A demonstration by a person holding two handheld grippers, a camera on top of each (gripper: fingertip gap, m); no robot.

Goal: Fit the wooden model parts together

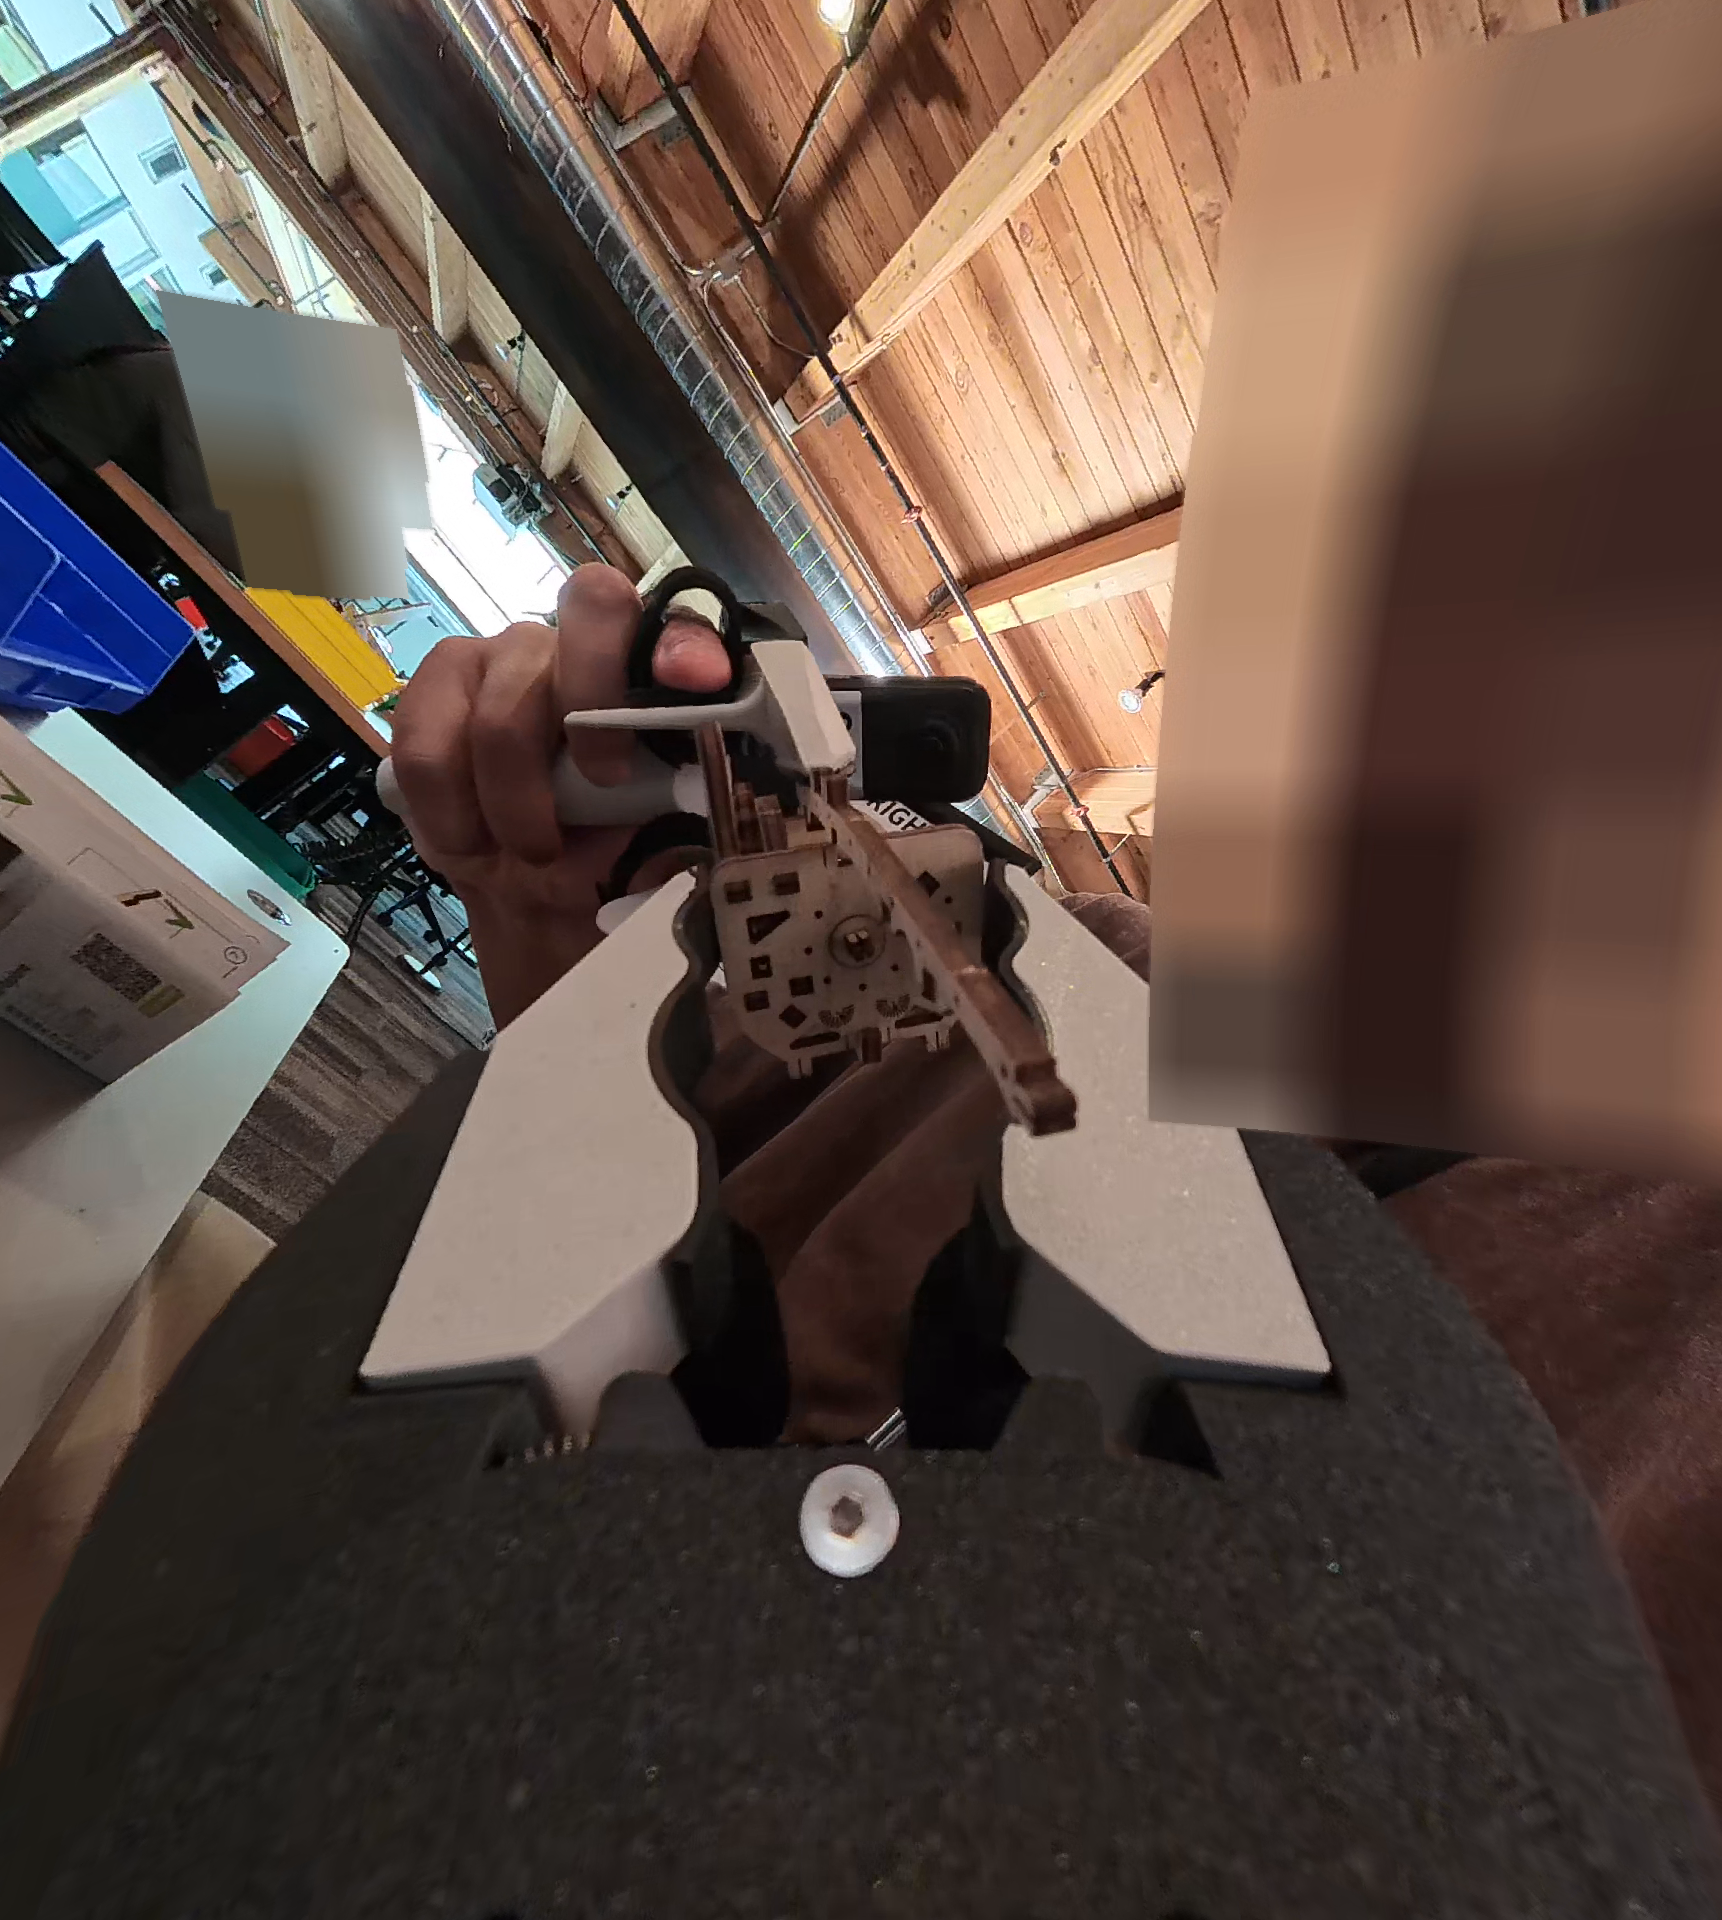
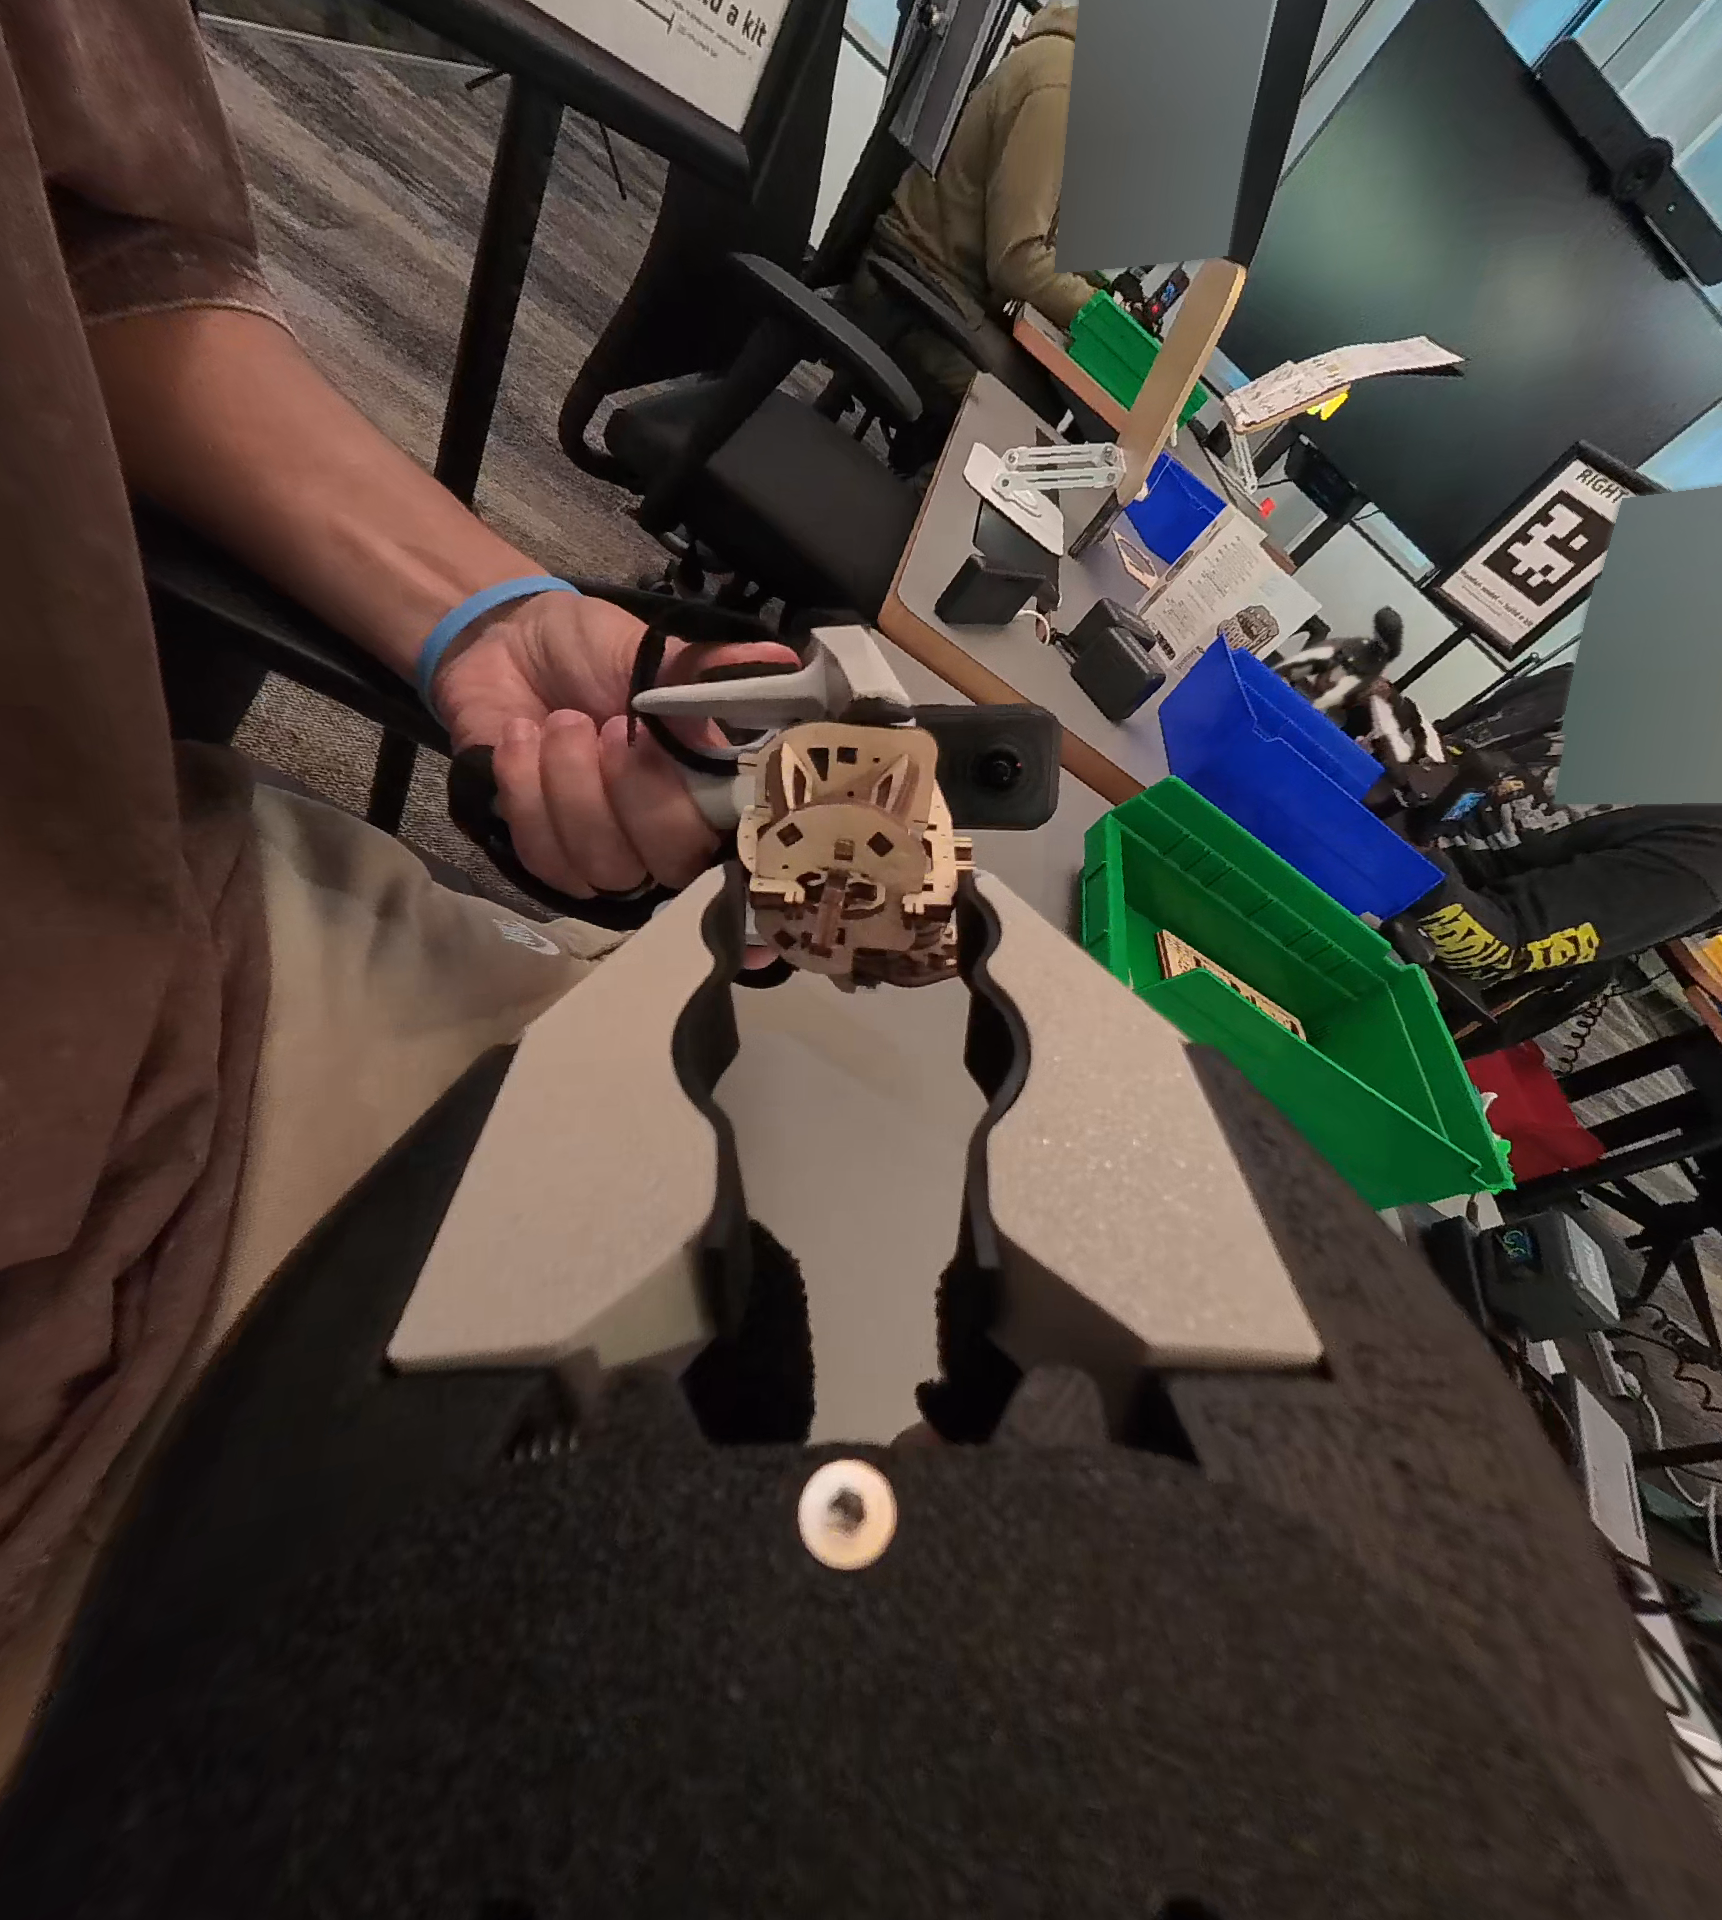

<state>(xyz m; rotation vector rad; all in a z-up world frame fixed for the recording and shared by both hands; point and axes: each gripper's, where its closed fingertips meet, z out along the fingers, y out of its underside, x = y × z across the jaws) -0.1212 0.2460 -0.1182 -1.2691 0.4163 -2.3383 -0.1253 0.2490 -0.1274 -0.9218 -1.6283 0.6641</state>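
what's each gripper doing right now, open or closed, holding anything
Left gripper: closed on the wooden model.
Right gripper: closed on the same wooden model, from the opposite side.

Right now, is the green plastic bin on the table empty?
Not empty. The green plastic bin holds a flat wooden sheet inside it.

Left gripper and right gripper meet tip to tip in mid-air, each with jaws closed on the same wooden model. Right hand and left hand, blue-banded wrist, wrap the handles.
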